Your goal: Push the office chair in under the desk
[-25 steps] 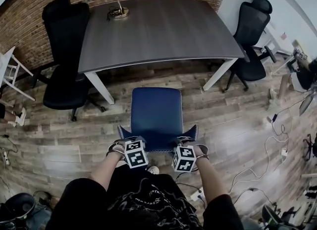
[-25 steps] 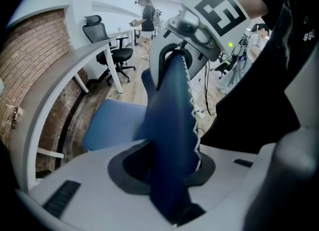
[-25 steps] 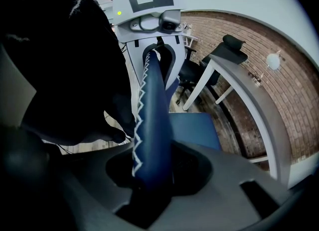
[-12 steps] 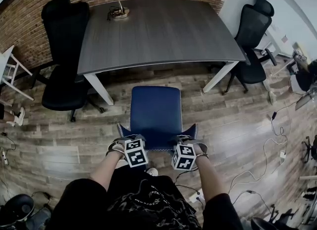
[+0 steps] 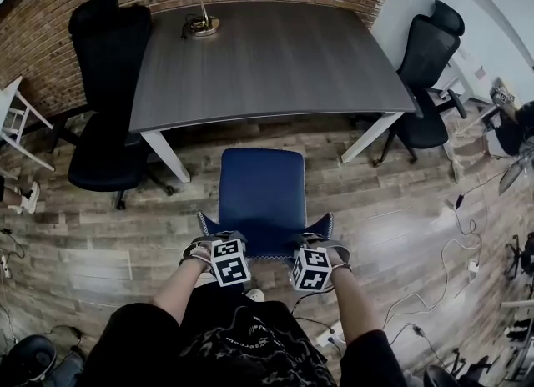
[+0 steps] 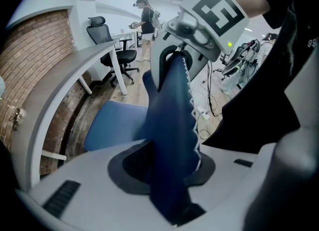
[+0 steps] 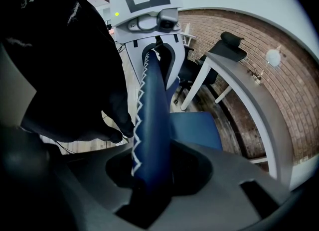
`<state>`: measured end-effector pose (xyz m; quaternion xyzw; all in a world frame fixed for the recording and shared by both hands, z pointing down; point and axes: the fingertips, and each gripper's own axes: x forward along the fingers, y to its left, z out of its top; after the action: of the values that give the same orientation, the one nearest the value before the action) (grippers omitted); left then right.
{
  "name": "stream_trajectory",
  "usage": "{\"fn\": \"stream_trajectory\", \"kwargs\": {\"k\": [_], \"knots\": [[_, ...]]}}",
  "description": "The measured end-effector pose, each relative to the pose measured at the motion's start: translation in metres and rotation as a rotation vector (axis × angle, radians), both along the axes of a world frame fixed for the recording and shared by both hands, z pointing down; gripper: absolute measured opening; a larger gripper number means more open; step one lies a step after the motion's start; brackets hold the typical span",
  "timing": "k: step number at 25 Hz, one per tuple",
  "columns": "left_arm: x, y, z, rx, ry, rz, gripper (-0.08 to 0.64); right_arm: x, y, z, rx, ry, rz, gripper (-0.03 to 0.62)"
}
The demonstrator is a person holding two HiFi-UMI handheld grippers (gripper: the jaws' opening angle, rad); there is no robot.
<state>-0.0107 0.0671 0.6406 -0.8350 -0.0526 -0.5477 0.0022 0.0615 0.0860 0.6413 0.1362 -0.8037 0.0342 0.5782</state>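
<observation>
Now each claw is clamped on the top edge of the blue backrest (image 6: 172, 100). The left claw (image 6: 168, 177) bites near its left corner and the right claw (image 7: 149, 175) near its right corner, and the padded edge fills each gap. The office chair (image 5: 262, 187) stands on the wood floor (image 5: 100, 243) just short of the tabletop (image 5: 267, 52). Its seat front is near the tabletop's near edge, roughly centred between the two white legs (image 5: 167, 153). To push well, I judge that both hands should drive forward evenly, so the chair does not swing toward either leg. The force is best kept level rather than downward, lest the backrest tip or slide out of the grip. A good place to stop is when the seat is under and the backrest nears the edge.
</observation>
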Motion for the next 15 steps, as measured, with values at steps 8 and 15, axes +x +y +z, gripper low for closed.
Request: {"fn": "stream_trajectory", "kwargs": {"k": [8,15], "knots": [[0.001,-0.02,0.001,-0.001,0.003,0.001,0.121,0.001,-0.019,0.001,-0.019,0.002,0.005,0.109],[0.002,-0.033,0.0,-0.008,0.009,0.004,0.126,0.002,-0.033,0.001,-0.007,0.005,0.008,0.11]]}}
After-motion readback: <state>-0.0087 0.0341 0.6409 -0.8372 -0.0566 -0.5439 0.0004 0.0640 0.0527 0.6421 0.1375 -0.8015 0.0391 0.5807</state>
